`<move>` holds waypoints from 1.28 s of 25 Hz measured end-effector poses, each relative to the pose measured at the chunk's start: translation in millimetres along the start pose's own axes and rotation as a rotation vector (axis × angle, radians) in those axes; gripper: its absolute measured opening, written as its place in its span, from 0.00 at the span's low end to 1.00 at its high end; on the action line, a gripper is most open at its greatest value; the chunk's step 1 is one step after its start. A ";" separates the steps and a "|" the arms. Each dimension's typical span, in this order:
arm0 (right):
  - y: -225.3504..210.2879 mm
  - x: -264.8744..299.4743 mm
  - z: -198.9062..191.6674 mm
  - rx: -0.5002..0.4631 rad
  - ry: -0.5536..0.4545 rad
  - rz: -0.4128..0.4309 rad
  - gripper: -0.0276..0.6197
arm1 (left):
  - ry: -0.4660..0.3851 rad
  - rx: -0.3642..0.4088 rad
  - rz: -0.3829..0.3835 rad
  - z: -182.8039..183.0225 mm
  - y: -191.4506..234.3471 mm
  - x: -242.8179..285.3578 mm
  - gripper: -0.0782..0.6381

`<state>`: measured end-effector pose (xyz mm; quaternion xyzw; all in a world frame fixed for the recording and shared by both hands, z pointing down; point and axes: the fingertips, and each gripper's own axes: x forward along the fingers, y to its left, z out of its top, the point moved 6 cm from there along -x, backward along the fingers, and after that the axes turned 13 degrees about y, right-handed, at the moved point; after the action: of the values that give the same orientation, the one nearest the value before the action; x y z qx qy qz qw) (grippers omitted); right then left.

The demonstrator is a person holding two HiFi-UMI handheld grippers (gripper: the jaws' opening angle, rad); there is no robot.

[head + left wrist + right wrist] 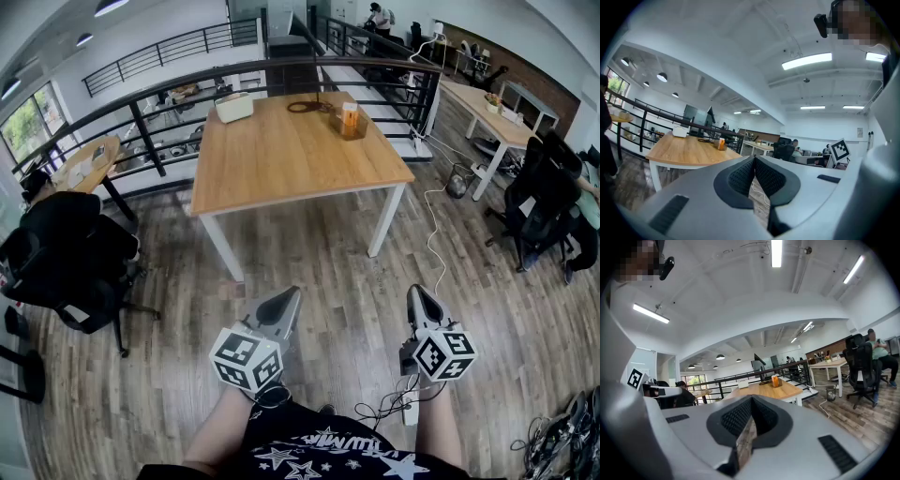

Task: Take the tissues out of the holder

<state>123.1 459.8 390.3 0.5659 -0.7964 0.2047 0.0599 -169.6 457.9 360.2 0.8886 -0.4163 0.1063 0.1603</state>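
We make out no legible writing; the shirt print [319, 457] at bottom centre may be lettering. Left gripper [284, 302] and right gripper [418, 298] are both closed, empty.

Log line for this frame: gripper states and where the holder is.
left gripper shut, empty | right gripper shut, empty | amber holder on wooden table, far off, untouched
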 end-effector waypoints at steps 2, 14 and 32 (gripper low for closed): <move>-4.6 -3.4 -2.4 -0.002 0.012 0.007 0.07 | -0.002 0.003 -0.005 -0.7 -8.2 2.8 0.13; -13.2 4.3 -14.6 0.016 0.047 0.051 0.07 | 0.023 0.042 0.022 -6.6 -23.4 -0.1 0.13; -20.6 -3.8 -19.2 -0.035 0.052 0.100 0.07 | 0.033 0.019 0.012 -17.3 -36.1 7.1 0.13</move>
<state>140.9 465.0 411.9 0.5189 -0.8253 0.2079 0.0802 -138.2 481.1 371.4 0.8856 -0.4181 0.1261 0.1582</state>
